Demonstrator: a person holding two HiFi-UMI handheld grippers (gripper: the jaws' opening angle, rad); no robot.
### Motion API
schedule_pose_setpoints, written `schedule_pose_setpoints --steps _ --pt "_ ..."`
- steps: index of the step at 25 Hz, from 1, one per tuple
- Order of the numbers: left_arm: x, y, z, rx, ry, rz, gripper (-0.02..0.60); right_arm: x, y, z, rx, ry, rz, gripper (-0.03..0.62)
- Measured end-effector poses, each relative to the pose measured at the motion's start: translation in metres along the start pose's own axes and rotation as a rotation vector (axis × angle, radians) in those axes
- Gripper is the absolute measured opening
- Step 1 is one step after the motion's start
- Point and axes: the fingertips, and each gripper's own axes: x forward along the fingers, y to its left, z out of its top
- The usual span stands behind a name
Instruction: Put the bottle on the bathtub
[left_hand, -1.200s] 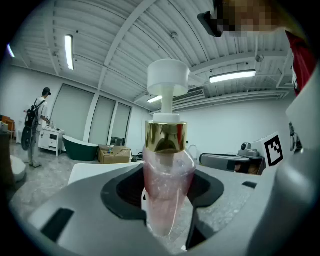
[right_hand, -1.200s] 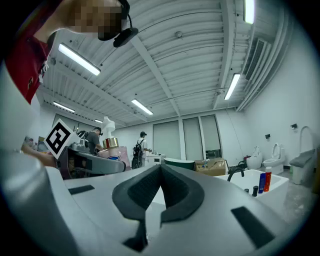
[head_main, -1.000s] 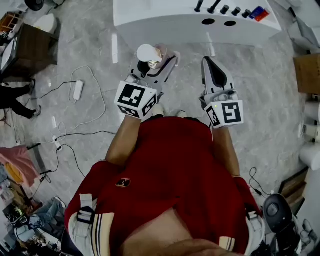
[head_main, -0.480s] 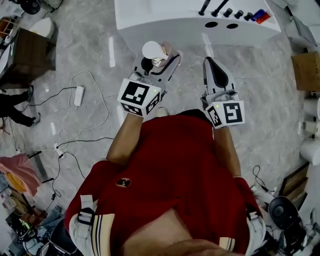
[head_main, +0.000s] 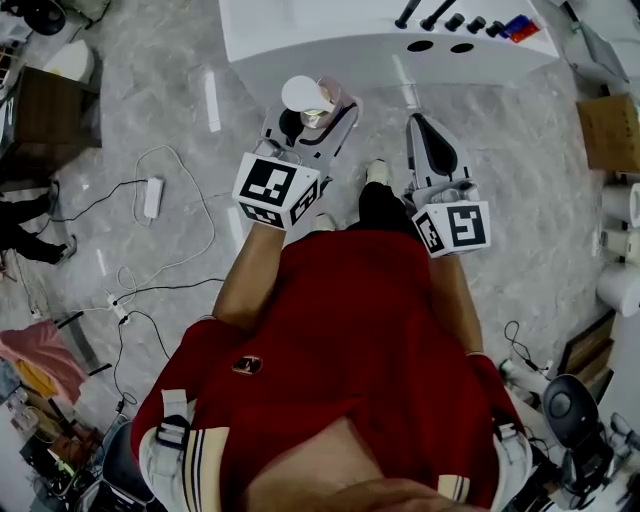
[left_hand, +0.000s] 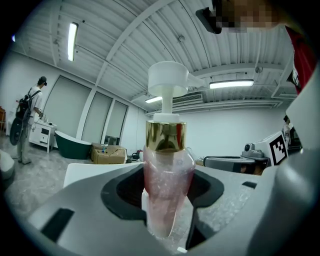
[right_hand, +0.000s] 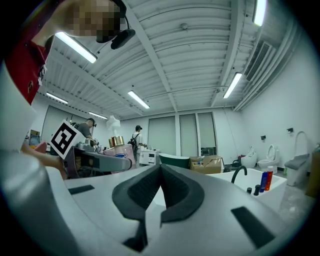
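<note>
A pink bottle (head_main: 305, 100) with a gold collar and white pump stands upright between the jaws of my left gripper (head_main: 310, 122), which is shut on it. In the left gripper view the bottle (left_hand: 167, 185) fills the centre, pinched low on its body. My right gripper (head_main: 430, 150) is beside it, shut with nothing in it; its pads meet in the right gripper view (right_hand: 160, 197). The white bathtub (head_main: 320, 45) lies just ahead of both grippers, and its deck (right_hand: 240, 189) shows to the right in the right gripper view.
Black taps (head_main: 420, 12) and small red and blue bottles (head_main: 517, 27) sit on the tub's far deck. Cables and a power strip (head_main: 152, 197) lie on the marble floor at left. A cardboard box (head_main: 608, 130) and white rolls (head_main: 620, 240) stand at right.
The person has stepped forward: a foot now shows between the grippers and the floor has slid back. Both grippers keep their pose, the bottle still held.
</note>
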Motion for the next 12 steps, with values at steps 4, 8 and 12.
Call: schedule_pose_setpoints --steps 4,8,12 --pt "0.018 0.010 -0.005 0.005 0.013 0.010 0.227 0.013 -0.014 -0.009 0.011 0.004 0.005 -0.002" --pt "0.045 0.019 -0.007 0.014 0.034 0.019 0.227 0.034 -0.043 -0.013 0.031 0.000 0.007 -0.002" --pt "0.077 0.035 -0.005 0.026 0.055 0.038 0.227 0.061 -0.071 -0.015 0.045 -0.003 0.027 -0.002"
